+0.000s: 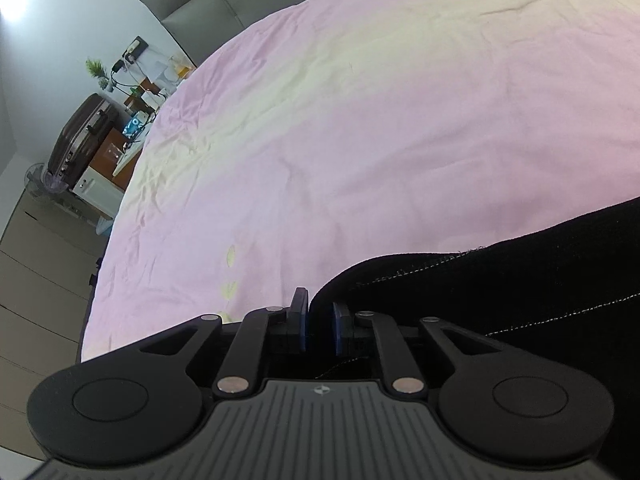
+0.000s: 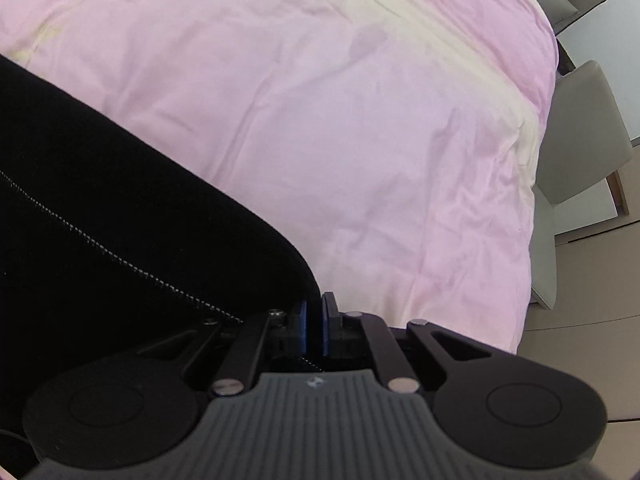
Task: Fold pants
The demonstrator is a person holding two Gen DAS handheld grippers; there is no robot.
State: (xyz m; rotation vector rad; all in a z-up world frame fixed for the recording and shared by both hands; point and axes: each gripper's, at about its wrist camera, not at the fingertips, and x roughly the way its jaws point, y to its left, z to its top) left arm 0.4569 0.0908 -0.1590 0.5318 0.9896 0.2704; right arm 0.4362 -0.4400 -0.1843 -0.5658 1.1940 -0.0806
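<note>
Black pants with pale stitching lie on a pink bed cover [image 1: 360, 120]. In the left wrist view the pants [image 1: 500, 280] fill the lower right. Their rounded corner reaches between the pads of my left gripper [image 1: 319, 312], which stand slightly apart with both blue faces showing, so it is open. In the right wrist view the pants [image 2: 120, 200] cover the lower left over the same cover [image 2: 380, 120]. My right gripper [image 2: 315, 316] is shut on the pants' edge, its pads nearly together with dark cloth pinched between them.
A grey headboard [image 1: 200, 8] runs behind the bed. Left of the bed stand a brown suitcase [image 1: 80, 132] and a cluttered bedside table [image 1: 140, 92]. Grey upholstered seats [image 2: 580, 132] stand off the bed's right edge, above bare floor [image 2: 580, 340].
</note>
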